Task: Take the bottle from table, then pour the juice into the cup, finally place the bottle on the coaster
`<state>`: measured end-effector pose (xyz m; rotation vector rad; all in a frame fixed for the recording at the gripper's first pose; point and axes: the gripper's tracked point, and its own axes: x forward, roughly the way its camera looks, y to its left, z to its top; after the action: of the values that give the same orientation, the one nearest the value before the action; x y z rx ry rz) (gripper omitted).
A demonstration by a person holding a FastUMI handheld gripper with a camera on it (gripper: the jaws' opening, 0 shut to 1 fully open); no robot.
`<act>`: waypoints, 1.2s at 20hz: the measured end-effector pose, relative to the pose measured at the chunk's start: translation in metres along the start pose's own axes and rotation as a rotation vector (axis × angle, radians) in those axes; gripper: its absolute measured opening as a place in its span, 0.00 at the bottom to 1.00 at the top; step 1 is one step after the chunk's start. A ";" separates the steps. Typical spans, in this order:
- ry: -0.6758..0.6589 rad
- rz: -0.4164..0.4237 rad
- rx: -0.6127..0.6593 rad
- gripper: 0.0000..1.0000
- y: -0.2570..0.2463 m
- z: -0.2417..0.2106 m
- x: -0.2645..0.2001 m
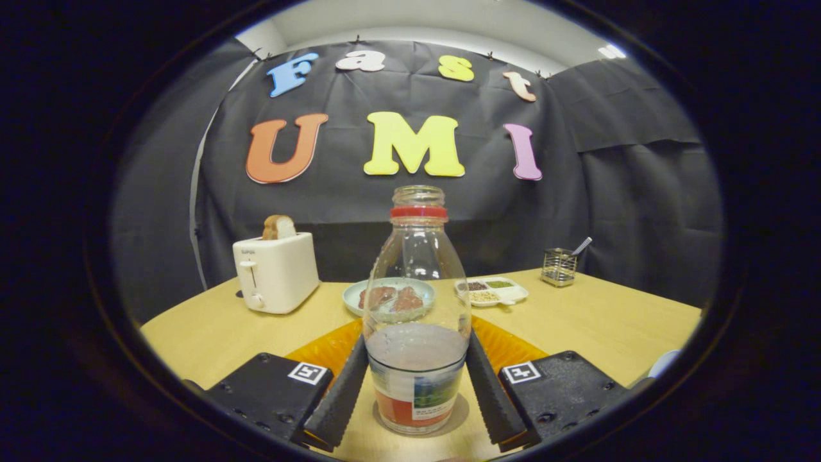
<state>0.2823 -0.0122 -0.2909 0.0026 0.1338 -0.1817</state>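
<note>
Bottle (417,321) upright on bench (609,327), uncapped, a third full of dark juice. Tool (417,398) partly open, fingers flanking bottle base, contact unclear. Orange coaster (507,346) just behind. Plate (354,296) at 12 o'clock, toaster (276,271) at 10, open bench at 2.

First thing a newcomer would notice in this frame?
The clear glass bottle with a red neck ring, uncapped and standing on the wooden table between the fingers of the tongs, which flank its lower body; whether they press on it is unclear. An orange coaster shows just behind it. Beyond that, a white toaster with a slice of bread stands off to one side.
</note>
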 end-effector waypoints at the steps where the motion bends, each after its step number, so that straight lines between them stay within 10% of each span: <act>1: -0.007 0.001 -0.001 0.85 0.001 0.000 0.000; 6: -0.016 -0.001 0.004 1.00 -0.003 -0.001 0.000; 24: -0.160 0.098 0.056 1.00 -0.028 0.148 -0.119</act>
<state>0.1804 -0.0206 -0.1281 0.0503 -0.0313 -0.0870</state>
